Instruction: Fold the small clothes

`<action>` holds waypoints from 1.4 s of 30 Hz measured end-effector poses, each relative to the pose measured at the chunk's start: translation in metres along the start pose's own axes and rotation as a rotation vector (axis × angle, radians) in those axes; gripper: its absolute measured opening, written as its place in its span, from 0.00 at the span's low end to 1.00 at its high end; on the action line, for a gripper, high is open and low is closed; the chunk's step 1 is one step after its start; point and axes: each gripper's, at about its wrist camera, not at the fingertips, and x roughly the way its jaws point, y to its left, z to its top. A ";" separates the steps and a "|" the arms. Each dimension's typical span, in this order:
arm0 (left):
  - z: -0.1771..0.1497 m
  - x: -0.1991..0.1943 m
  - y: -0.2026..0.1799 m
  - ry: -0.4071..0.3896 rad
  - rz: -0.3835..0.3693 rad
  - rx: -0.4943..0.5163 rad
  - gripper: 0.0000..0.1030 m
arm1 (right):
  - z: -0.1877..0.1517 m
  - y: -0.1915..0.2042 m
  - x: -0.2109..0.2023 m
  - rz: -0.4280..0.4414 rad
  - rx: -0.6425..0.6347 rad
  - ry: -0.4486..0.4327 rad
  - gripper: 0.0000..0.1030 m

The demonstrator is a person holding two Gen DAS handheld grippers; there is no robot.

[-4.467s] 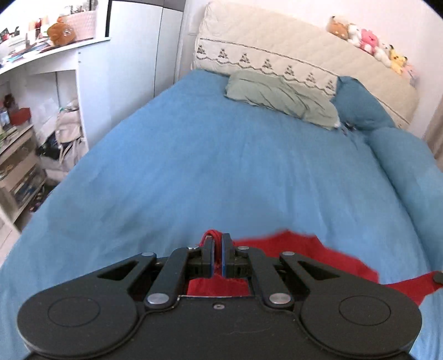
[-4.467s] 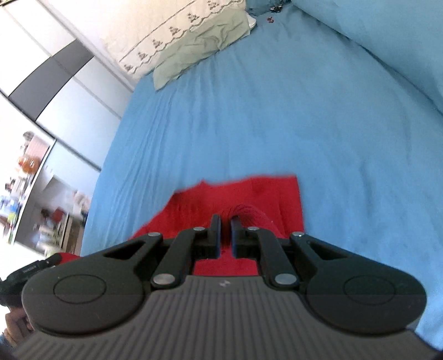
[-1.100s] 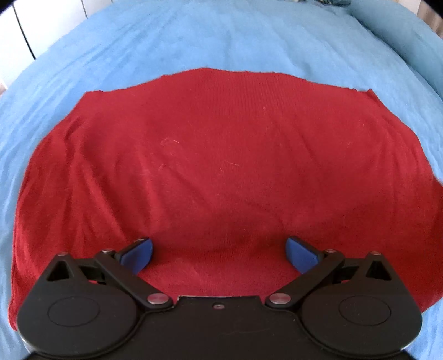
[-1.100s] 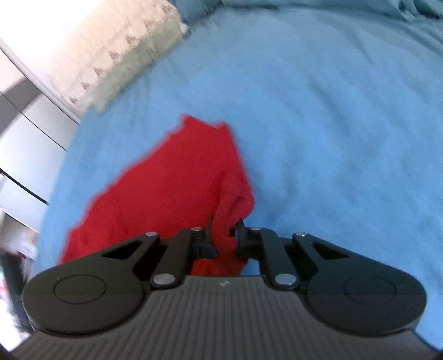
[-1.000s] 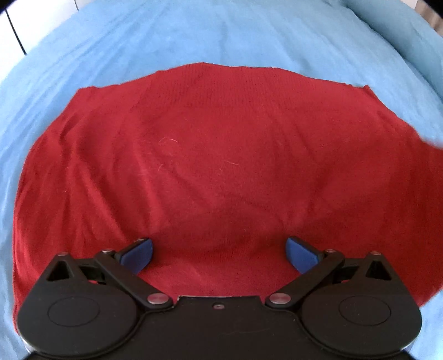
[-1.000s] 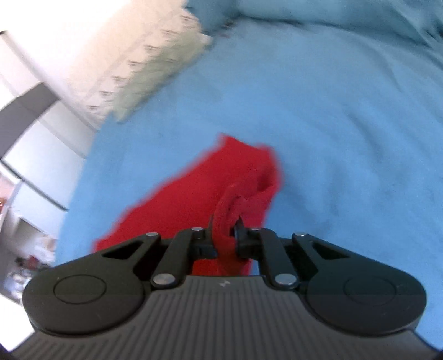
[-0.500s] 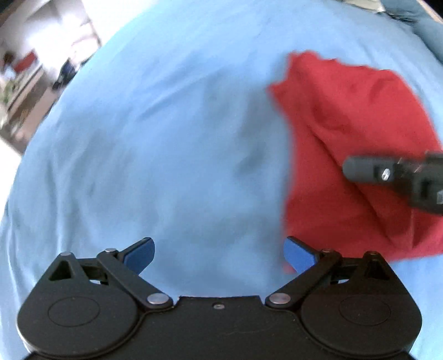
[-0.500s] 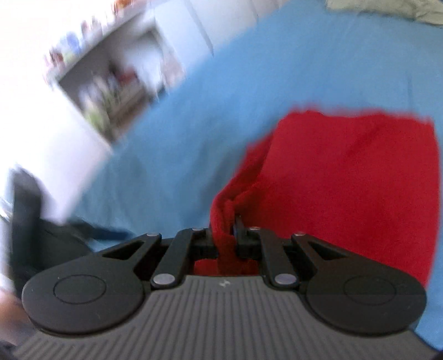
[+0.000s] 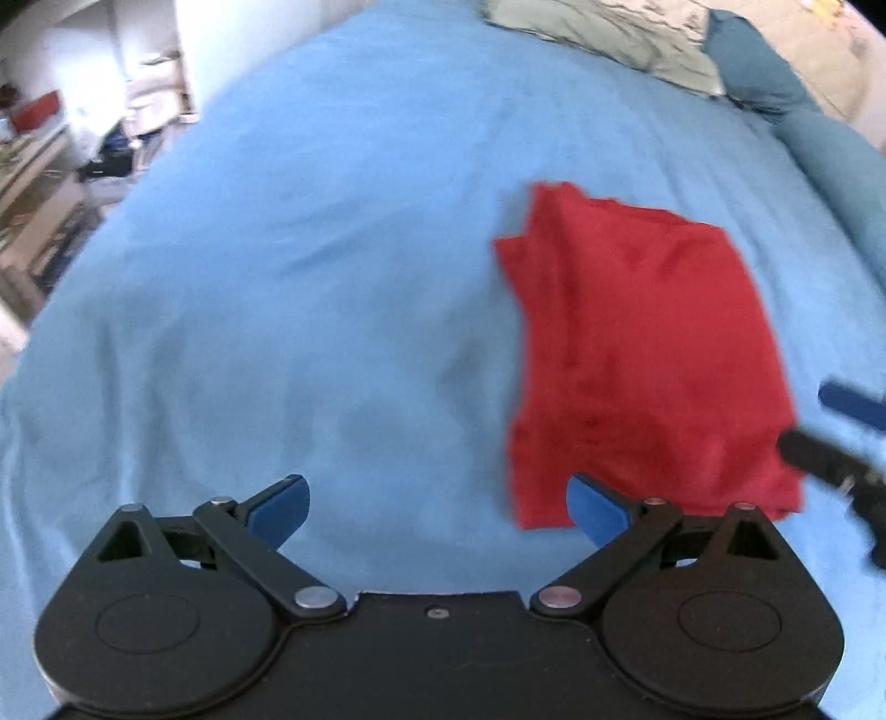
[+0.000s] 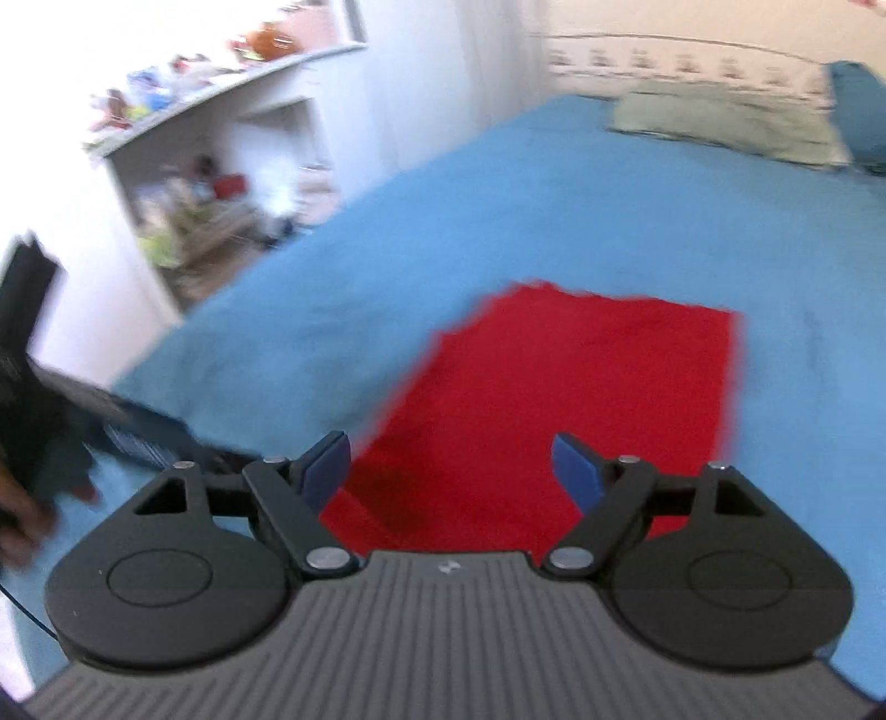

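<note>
both views blurred. in the right wrist view, near edge of the red garment [image 10: 559, 399] hidden behind the gripper body; its outline smeared. in the left wrist view, lower right corner of the garment [image 9: 642, 343] covered by a dark, blurred shape with a blue pad, cut off at the frame edge: apparently the right gripper, too smeared to read there. at the left edge of the right wrist view, a dark blurred mass and part of a hand [image 10: 22, 515], cut off, hard to make out. shelves [image 10: 221, 183] beyond the bed blown out by light, contents unreadable.

garment folded into a rough rectangle, lying flat on the blue bed [image 9: 332, 249], toward the right side in the left wrist view, well short of the green pillow [image 9: 603, 33] at the head end. extra folded layers showing along its left edge.

left gripper [image 9: 437, 507] tilted steeply down over bare sheet just left of the garment, fingers [image 9: 277, 501] spread wide, nothing between them.

right gripper [image 10: 451, 471] angled down over the near end of the garment, fingers [image 10: 576, 471] opening, already wide apart, not pressing the cloth; garment seen between them, lying loose on the bed.
</note>
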 end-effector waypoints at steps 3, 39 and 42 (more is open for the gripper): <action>0.006 0.007 -0.013 0.002 -0.054 0.000 0.94 | -0.026 -0.014 -0.004 -0.121 -0.046 0.069 0.93; -0.026 0.033 -0.026 -0.053 -0.060 -0.220 0.51 | -0.069 -0.075 -0.013 -0.120 0.217 0.138 0.93; -0.025 0.005 -0.028 -0.148 0.007 -0.153 0.68 | -0.053 -0.078 -0.008 -0.113 0.256 0.109 0.93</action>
